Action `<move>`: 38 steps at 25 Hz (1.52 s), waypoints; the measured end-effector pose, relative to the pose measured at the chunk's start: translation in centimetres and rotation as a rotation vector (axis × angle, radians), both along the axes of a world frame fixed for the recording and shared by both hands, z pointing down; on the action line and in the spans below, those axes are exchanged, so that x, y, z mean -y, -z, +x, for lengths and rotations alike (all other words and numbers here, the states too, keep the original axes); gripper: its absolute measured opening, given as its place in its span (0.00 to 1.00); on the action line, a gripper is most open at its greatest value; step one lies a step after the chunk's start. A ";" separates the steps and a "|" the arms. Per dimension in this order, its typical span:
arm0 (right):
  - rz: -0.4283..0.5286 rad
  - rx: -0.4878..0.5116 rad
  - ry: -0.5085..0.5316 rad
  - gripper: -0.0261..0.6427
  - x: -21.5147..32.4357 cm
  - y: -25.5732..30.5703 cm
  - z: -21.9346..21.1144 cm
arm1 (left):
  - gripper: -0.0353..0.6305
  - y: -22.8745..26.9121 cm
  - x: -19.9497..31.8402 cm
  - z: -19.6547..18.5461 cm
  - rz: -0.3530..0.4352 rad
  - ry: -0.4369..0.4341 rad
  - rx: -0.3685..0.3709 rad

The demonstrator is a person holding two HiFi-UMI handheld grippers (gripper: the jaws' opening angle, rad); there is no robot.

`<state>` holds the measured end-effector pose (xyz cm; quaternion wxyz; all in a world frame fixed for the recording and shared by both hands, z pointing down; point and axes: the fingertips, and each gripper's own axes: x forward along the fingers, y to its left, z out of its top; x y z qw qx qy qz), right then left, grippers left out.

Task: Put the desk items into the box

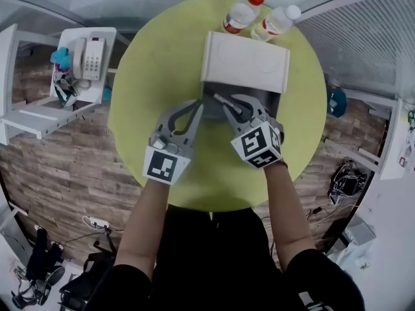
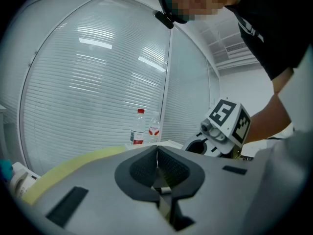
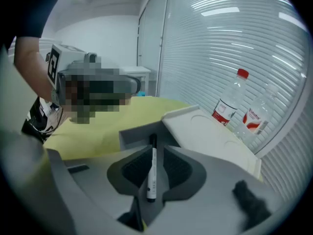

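**Letting the marker go well inside the open box**

The right gripper [image 3: 153, 150] is clamped on a marker [image 3: 151, 173] with a white barrel and a black cap. The marker lies along the jaws, cap forward. The cap reaches the near wall of the box [image 3: 135, 133], which stands open in the middle of the yellow-green table [image 1: 162, 63]. Its white lid [image 3: 210, 137] is tipped back toward two bottles [image 1: 243, 11]. Whether the cap is already over the opening I cannot tell for sure.

The left gripper [image 2: 157, 153] has its jaws pressed together with nothing between them. It hovers just beside the right one, near the front of the box.

The step in hand seems to be placing the marker. To do it well, the whole barrel should first pass over the near wall. The jaws should part only low inside, so the marker does not bounce out. Because the marker lies lengthwise, a small downward tilt should help it slide forward. The right gripper should stay clear of the lid, since a push there may shift the box toward the bottles. The left gripper could steady the box.
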<state>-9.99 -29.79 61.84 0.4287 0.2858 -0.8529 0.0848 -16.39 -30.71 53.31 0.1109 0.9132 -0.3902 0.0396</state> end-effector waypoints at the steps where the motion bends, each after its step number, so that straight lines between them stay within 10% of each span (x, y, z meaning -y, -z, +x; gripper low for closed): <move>1: 0.001 0.024 -0.014 0.15 -0.1 0.7 0.0 | 0.07 0.5 -0.2 0.1 0.000 -0.001 -0.009; 18: 0.201 0.515 -0.067 0.08 -7.1 18.3 2.6 | 0.07 11.3 -7.7 4.6 0.052 -0.078 0.019; 38: 0.352 0.665 0.030 0.07 -16.2 32.6 4.3 | 0.07 23.2 -17.2 8.6 0.127 -0.062 0.031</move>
